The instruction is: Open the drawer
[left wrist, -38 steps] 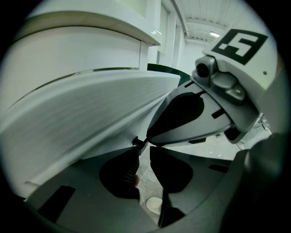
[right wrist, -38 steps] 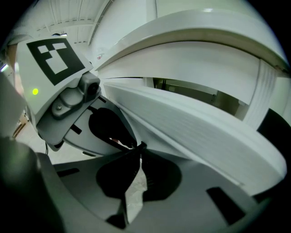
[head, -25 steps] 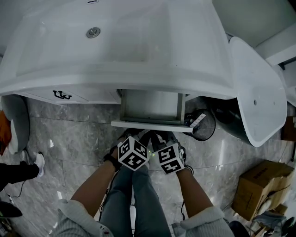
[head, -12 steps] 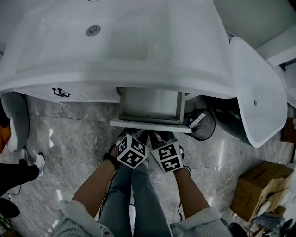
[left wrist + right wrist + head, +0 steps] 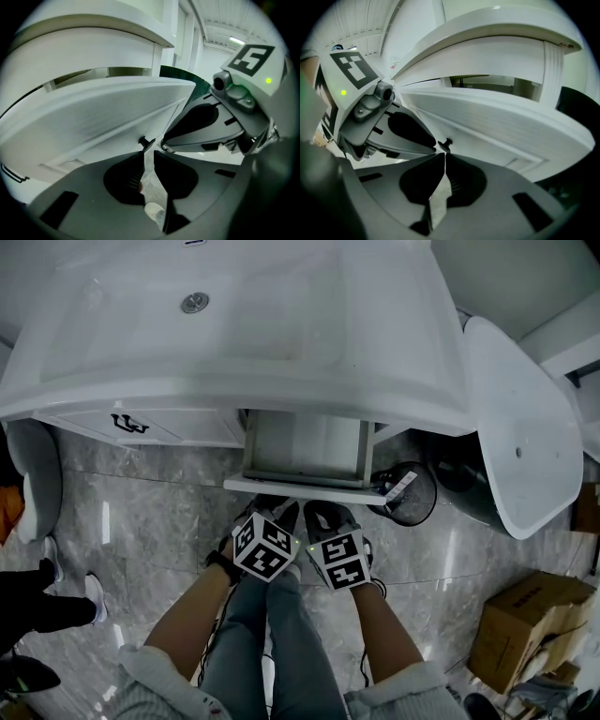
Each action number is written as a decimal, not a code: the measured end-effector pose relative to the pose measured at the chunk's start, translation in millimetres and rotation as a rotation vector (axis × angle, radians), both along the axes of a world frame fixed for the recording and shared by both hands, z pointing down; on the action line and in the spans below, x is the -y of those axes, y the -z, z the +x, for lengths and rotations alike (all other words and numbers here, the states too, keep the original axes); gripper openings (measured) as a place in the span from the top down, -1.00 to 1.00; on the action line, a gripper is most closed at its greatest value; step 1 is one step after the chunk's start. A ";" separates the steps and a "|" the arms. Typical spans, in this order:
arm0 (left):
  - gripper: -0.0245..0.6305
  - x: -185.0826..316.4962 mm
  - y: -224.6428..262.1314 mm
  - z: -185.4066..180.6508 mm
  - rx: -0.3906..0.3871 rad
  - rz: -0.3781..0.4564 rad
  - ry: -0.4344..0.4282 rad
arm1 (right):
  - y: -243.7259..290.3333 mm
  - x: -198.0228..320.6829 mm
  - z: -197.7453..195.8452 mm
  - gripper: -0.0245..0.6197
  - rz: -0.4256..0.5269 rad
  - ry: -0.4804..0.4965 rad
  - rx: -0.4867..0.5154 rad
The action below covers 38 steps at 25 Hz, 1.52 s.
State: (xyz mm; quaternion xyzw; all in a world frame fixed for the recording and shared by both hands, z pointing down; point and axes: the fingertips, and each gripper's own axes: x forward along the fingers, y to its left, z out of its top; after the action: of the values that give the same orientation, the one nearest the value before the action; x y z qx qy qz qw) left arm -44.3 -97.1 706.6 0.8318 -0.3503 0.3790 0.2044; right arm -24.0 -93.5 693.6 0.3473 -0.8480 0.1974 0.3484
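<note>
Jaws: left gripper [image 5: 149, 153] just closing, narrow, empty; right gripper [image 5: 443, 156] together.

This looks like a bathroom: a white washbasin [image 5: 234, 343] with a drain [image 5: 194, 303] sits over a vanity drawer [image 5: 305, 448] and marble floor [image 5: 159, 512].

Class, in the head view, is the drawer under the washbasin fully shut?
No, the drawer sticks out from under the washbasin, and its open inside is in plain sight.

We look down on a grey marble floor [image 5: 159, 521]. On it stand a cardboard box [image 5: 520, 624] at lower right, a round black object [image 5: 417, 491] and a bystander's white shoe [image 5: 95, 597].
</note>
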 end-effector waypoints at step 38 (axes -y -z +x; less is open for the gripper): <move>0.87 -65.9 434.5 16.5 -0.366 0.454 0.076 | 412.1 -60.3 28.0 0.89 0.366 -0.137 0.351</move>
State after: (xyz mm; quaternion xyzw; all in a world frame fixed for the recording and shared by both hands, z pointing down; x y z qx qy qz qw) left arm -27.8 -31.2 272.1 0.8970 -0.4145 0.1265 0.0868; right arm 4.0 -33.2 281.5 0.4217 -0.8915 0.1210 0.1129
